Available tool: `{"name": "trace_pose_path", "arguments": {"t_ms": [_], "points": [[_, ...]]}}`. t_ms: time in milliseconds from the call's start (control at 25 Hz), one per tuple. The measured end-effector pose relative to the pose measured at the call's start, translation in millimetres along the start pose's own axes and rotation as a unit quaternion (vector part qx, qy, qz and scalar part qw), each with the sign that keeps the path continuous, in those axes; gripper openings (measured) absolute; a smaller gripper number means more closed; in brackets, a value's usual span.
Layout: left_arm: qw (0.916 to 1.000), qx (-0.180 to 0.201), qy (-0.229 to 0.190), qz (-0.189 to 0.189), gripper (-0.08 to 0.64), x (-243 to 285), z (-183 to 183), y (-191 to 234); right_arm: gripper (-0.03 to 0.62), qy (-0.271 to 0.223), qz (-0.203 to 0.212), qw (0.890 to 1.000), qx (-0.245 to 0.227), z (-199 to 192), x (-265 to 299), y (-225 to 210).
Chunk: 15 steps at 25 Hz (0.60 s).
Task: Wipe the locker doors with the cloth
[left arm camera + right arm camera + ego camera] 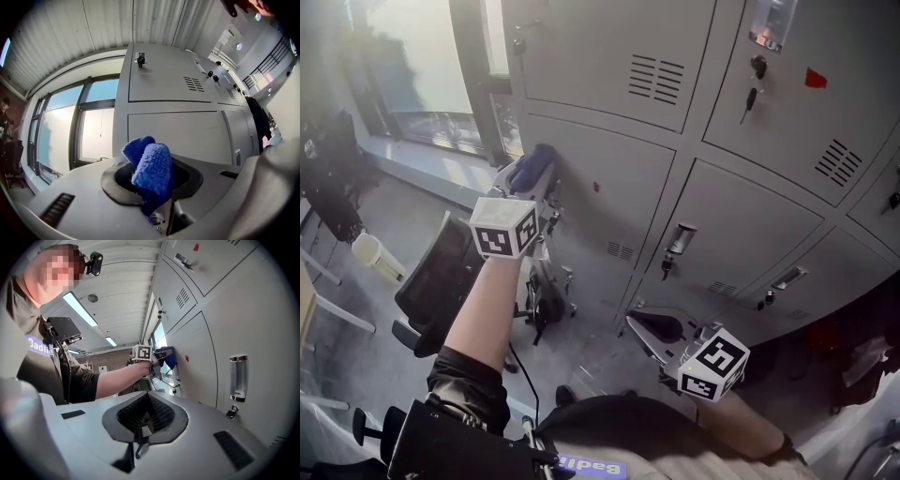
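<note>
The cloth (152, 171) is bright blue. The locker doors (750, 225) are pale grey, one bearing a small red sticker (816, 79). The marker cubes (503, 228) are white with black square patterns.

We see a bright window (431, 66) above a grey floor (595, 342). A black office chair (431, 281) stands nearby; strip lights (79, 309) cross the ribbed ceiling (126, 287).
</note>
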State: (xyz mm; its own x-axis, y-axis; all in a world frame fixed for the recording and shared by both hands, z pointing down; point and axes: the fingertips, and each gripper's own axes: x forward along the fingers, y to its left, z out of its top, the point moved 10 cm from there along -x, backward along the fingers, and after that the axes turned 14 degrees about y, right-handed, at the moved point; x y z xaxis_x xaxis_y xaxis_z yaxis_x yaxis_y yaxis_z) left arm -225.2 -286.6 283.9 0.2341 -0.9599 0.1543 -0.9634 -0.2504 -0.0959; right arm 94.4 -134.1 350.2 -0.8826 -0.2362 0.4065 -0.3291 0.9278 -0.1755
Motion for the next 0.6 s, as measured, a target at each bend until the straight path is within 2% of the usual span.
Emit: {"name": "trace_pose_path", "arguments": {"t_ms": [200,600], "points": [[0.9996,-0.022,-0.011,-0.012,0.124,2.6,0.8,-14.7,0.005,0.001,-0.007,1.000,0.013,-7.0,-6.2,-3.8],[0.9946,0.004,-0.036,-0.097,0.124,15.1,10.5,-112.6,0.005,-0.011,-0.021,0.999,0.031,-20.4,-25.7,-13.5]]}}
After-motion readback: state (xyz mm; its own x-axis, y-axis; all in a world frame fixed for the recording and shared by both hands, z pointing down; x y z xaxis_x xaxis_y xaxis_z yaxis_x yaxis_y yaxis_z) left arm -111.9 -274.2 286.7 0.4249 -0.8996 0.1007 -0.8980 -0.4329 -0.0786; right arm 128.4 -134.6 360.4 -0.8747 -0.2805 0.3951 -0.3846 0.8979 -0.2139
